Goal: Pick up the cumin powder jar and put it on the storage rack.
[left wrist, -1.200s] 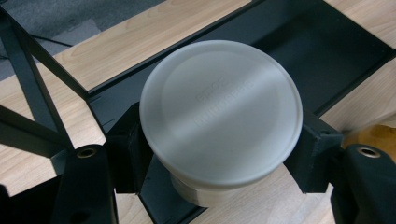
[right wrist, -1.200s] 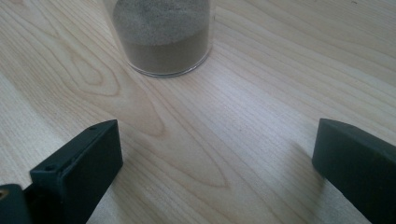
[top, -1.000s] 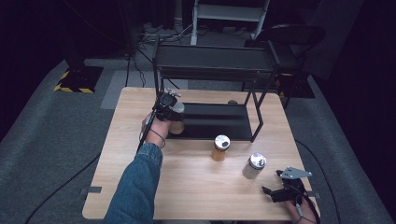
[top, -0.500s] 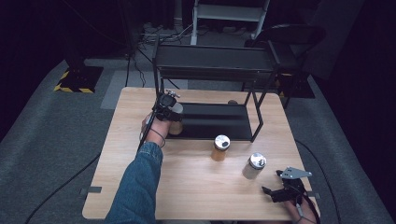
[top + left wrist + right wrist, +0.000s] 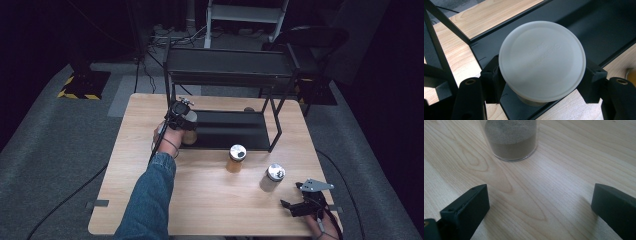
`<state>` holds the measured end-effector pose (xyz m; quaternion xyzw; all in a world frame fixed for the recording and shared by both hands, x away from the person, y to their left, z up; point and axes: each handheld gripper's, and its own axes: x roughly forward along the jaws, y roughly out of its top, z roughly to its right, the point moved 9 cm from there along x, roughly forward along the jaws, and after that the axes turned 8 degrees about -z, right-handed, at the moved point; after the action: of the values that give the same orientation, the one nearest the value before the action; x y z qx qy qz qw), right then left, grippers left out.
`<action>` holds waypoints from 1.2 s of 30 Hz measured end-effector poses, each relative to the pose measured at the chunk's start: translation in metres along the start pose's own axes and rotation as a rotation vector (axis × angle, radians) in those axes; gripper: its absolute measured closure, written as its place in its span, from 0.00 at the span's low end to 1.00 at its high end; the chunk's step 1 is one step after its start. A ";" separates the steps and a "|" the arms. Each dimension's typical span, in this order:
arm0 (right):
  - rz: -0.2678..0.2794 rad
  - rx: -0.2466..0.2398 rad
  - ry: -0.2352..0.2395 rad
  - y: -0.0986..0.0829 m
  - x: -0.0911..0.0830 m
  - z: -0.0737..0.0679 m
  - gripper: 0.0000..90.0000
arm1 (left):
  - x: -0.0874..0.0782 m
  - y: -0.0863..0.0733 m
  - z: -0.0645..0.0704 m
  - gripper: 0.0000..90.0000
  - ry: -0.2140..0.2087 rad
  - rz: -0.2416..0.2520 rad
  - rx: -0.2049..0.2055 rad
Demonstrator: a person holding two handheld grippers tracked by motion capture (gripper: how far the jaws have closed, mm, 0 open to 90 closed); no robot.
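From the high view, a wooden table (image 5: 150, 165) carries a black metal rack (image 5: 227, 75) with a low black tray (image 5: 235, 131) at its foot. The left gripper (image 5: 181, 119) sits at the front left corner of that tray, held by a hand (image 5: 167, 135) coming out of a denim sleeve (image 5: 147, 200). Its jaws are around a jar with a white lid (image 5: 189, 129), which stands at the tray's left end. On the bare wood in front of the tray stand two more jars, well apart from the first: an amber jar (image 5: 235, 158) just in front of the tray's edge, and a jar with a silver lid (image 5: 272, 177) to its right and nearer the person. The right gripper (image 5: 300, 206) rests low at the front right corner of the table, near the jar with a silver lid but not touching it.

In the left gripper view, the jar with a white lid (image 5: 541, 61) is seen from above, its round frosted lid between the two black jaws. Both jaws press against the sides of the jar below the lid, so the left gripper (image 5: 541, 75) is clamped on it. The jar's base stands inside the tray (image 5: 586, 27), close to its front rim.

In the right gripper view, the jaws stand wide apart with only table wood between them, so the right gripper (image 5: 540, 202) is open and holds nothing. Ahead of it stands a clear jar (image 5: 510, 138), its bottom part holding brownish powder.
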<state>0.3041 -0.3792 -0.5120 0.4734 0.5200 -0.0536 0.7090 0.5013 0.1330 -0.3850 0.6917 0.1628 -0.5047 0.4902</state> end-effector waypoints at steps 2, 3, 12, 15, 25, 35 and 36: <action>0.000 0.000 0.000 0.000 0.000 0.000 0.02 | 0.001 0.000 -0.001 0.37 -0.004 0.002 -0.006; 0.000 0.000 0.000 0.000 0.000 0.000 0.02 | 0.000 -0.001 -0.001 0.36 0.002 0.004 -0.005; 0.000 0.000 0.000 0.000 0.000 0.000 0.02 | -0.014 -0.002 0.002 0.17 0.021 0.050 -0.037; 0.001 -0.001 0.000 0.000 0.000 0.000 0.02 | -0.027 -0.001 0.003 0.15 0.033 0.061 -0.027; 0.000 -0.002 0.002 0.000 0.000 0.000 0.02 | -0.077 -0.014 0.011 0.07 0.030 0.100 -0.001; 0.000 -0.005 0.003 0.000 0.000 0.000 0.02 | -0.114 -0.050 0.014 0.06 0.029 0.135 0.035; 0.000 -0.005 0.003 0.000 0.000 0.000 0.02 | -0.115 -0.056 0.013 0.06 0.023 0.141 0.036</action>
<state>0.3046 -0.3793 -0.5120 0.4717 0.5214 -0.0516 0.7092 0.4034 0.1789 -0.3154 0.7159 0.1102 -0.4638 0.5101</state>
